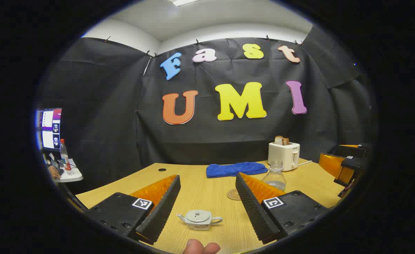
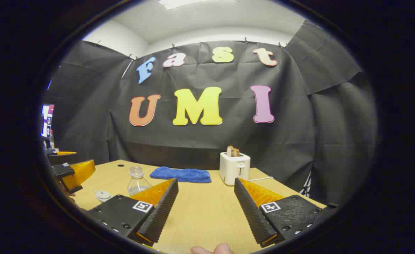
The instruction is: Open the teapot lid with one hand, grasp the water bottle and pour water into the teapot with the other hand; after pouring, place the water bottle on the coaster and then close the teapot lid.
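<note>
A small pale teapot (image 1: 199, 219) stands with its lid on, low between the fingers of my left gripper (image 1: 207, 178), which is open and holds nothing. Beyond it a round coaster (image 1: 233, 194) lies flat on the table. The clear, uncapped water bottle (image 1: 275, 176) stands upright behind the coaster with a little water in it. My right gripper (image 2: 206, 181) is open and bare above the table, with the bottle (image 2: 136, 181) to its left and the teapot (image 2: 103, 195) further left. Each gripper appears at the edge of the other's view, right (image 1: 348, 165) and left (image 2: 69, 169).
A folded blue towel (image 1: 236, 169) and a white toaster (image 1: 284, 155) with bread in its slots sit at the back of the wooden table (image 1: 207, 197). A monitor (image 1: 50, 128) and a red-capped bottle (image 1: 64, 157) stand on a side table at far left.
</note>
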Demonstrator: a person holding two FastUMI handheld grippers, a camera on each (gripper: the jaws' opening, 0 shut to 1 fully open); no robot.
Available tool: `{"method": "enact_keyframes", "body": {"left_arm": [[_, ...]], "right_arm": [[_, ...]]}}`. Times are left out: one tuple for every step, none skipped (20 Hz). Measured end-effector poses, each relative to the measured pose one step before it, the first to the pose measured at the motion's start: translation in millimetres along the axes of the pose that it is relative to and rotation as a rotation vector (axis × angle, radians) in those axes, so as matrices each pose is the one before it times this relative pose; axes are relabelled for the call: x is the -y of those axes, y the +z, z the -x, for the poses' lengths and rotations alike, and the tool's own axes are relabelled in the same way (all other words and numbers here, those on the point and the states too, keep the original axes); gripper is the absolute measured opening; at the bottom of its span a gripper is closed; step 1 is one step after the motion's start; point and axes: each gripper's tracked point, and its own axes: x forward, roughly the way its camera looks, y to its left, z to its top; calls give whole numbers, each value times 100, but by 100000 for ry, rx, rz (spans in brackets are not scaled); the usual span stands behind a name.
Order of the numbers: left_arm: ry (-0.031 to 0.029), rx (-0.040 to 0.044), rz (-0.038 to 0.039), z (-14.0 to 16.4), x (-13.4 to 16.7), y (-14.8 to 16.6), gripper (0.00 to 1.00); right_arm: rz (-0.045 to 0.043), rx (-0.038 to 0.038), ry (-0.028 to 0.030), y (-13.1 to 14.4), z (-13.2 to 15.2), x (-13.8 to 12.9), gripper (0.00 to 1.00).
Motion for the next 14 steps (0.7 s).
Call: {"method": "enact_keyframes", "body": {"left_arm": [[-350, -316, 169, -28, -40, -75, 98], [-216, -253, -202, -9, -7, -111, 98], [-79, 72, -80, 5, 62, 49, 98], [-86, 255, 227, 45, 50, 75, 98], [-310, 152, 236, 17, 23, 90, 98], [-187, 300, 71, 21, 28, 19, 98], [71, 382, 19, -92, -108, -25, 98], [-331, -124, 297, -61, 192, -1, 98], [-436, -219, 284, 76, 31, -66, 98], [-128, 26, -111, 46, 37, 80, 98], [-103, 292, -304, 126, 91, 90, 98], [-145, 324, -293, -5, 117, 146, 98], [32, 136, 92, -63, -74, -25, 98], [-242, 93, 271, 150, 22, -66, 98]], "right_arm": [[488, -226, -387, -201, -11, 93, 95], [29, -463, -65, -126, -12, 53, 95], [-155, -228, -178, -96, 56, 22, 95], [-202, -89, 40, 74, 37, 1, 95], [86, 114, -94, 37, 2, 13, 95], [218, 212, 23, 125, -17, -24, 95], [169, 280, 279, -14, 17, -80, 95], [-30, 268, 294, 88, -19, -143, 95], [-80, -516, 525, -247, -147, -112, 95], [-281, -598, 377, -183, -41, -124, 96], [-59, -418, 397, -87, 69, -133, 95], [374, -356, 124, -21, 12, -91, 95], [164, -28, 110, -93, 57, -14, 95], [10, 193, 36, 207, 25, -85, 93]]}}
